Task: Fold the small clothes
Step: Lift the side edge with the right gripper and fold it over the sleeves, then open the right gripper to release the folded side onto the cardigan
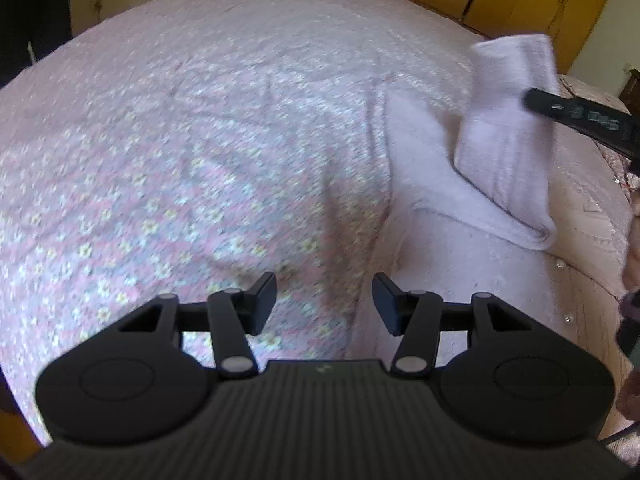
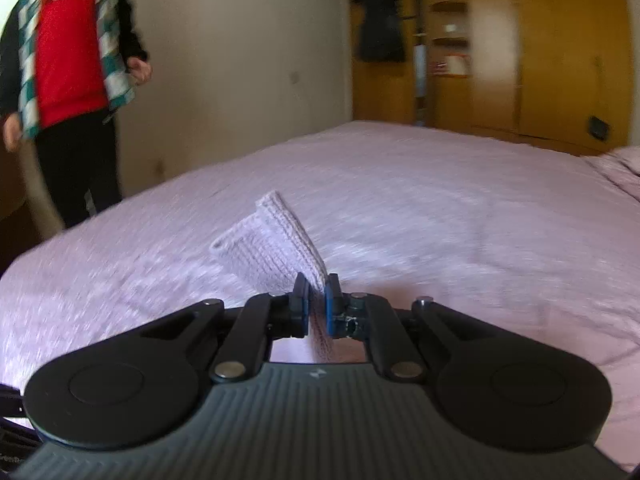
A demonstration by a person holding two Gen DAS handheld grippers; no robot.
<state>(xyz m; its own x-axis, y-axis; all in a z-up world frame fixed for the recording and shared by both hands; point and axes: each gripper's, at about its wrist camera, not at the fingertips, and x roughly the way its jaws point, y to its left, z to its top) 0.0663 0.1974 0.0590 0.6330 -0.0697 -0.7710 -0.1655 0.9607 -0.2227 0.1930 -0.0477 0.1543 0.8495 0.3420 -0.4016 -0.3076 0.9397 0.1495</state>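
Over a pink flowered bedspread (image 1: 180,140), the left gripper (image 1: 324,300) hangs with its jaws apart and nothing between them, while at upper right the right gripper's black finger (image 1: 576,114) lifts one end of a pale knitted sock (image 1: 508,136) off a pale garment (image 1: 424,160).

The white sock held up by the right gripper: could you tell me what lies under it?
Under the white sock, clamped in the right gripper, lies a pale garment spread on the floral bedspread. The sock hides part of that garment.
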